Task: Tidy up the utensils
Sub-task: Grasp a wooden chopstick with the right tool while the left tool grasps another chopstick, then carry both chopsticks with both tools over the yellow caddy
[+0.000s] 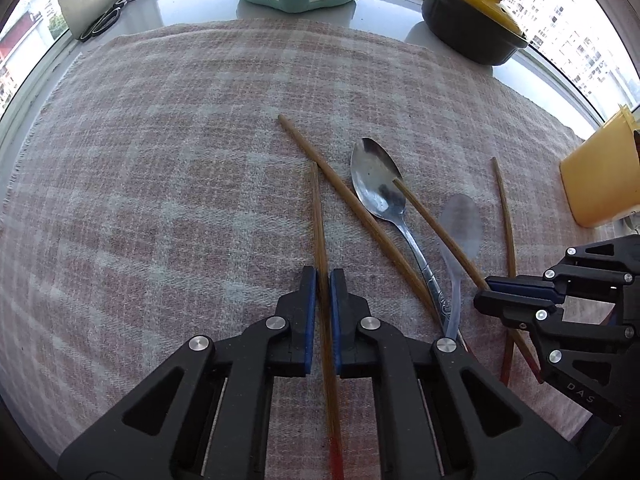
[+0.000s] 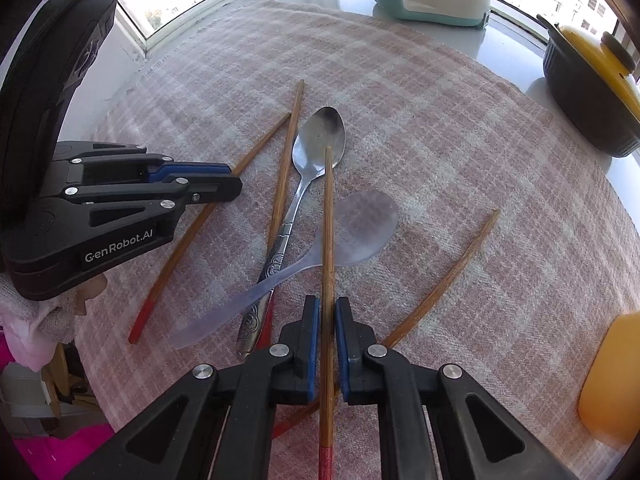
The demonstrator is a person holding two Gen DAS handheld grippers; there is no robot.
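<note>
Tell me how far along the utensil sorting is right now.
Nothing looks sorted yet. In hand: the left gripper is shut on one chopstick, the right gripper on another. Left on the cloth: two more chopsticks, the metal spoon and the clear plastic spoon, still crossing each other.

Four chopsticks point(image 2: 327, 216); two spoons point(image 2: 316, 148)

Both grippers are black plastic with triangular cut-outs in the linkage arms and round silver pivot screws. The left gripper point(image 1: 323, 276) and right gripper point(image 2: 327, 304) carry blue pads on the inner faces of the fingers. The left one bears white "GenRobot.AI" lettering and a black cable loop. A pale knitted sleeve point(image 2: 36, 308) shows below it.
</note>
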